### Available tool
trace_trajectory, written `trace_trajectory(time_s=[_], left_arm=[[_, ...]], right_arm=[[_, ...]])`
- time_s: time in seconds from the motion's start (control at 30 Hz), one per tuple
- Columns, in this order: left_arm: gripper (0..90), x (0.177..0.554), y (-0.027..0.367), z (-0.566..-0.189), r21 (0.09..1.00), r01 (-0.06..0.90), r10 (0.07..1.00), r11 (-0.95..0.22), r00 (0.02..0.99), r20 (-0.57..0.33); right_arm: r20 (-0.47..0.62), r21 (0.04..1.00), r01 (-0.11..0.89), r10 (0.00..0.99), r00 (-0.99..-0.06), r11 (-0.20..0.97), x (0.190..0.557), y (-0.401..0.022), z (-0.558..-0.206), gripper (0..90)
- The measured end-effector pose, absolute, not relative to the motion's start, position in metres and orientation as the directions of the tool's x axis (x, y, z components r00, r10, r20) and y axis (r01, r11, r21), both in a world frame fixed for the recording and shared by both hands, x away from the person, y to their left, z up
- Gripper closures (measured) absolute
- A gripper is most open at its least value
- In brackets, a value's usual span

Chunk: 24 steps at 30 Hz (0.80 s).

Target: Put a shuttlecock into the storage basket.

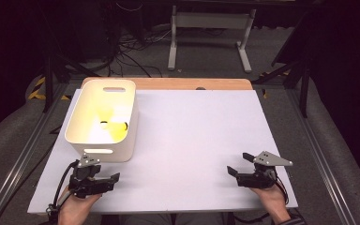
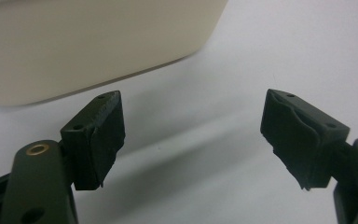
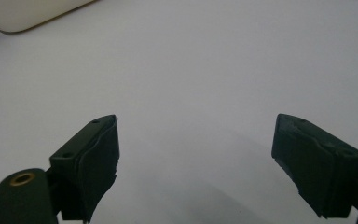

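A cream plastic tub [image 1: 124, 140] with cut-out handles stands on the left of the white table top [image 1: 192, 131]. Inside it lies a yellow object [image 1: 114, 130] with a small dark spot; I cannot tell what it is. My left gripper [image 1: 115, 180] rests open near the front left edge, just below the tub, with nothing between its jaws. In the left gripper view the left gripper [image 2: 193, 135] faces the tub's wall [image 2: 88, 42]. My right gripper [image 1: 238, 164] rests open at the front right, jaws pointing left. In the right gripper view the right gripper [image 3: 196, 161] holds nothing.
The table's wooden far edge [image 1: 168, 83] shows behind the white sheet. Beyond it are a grey floor, cables and a white frame stand [image 1: 211, 28]. A corner of the tub [image 3: 23, 14] shows far off in the right gripper view.
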State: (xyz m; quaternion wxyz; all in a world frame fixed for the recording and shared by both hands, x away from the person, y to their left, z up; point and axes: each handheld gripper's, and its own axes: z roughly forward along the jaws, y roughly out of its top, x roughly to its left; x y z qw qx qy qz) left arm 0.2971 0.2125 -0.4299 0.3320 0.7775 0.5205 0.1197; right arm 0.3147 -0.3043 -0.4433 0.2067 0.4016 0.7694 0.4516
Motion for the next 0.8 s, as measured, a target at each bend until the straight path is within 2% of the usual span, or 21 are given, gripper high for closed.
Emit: trace_trajectory(time_s=[0.8], left_arm=[[25.7, 0.2959, 0.2179, -0.4301, 0.664, 0.716, 0.878, -0.213, 0.439, -0.193]], right_arm=[[0.044, 0.862, 0.43, 0.806, -0.59, 0.267, 0.3146, -0.3049, -0.443, 15.7]])
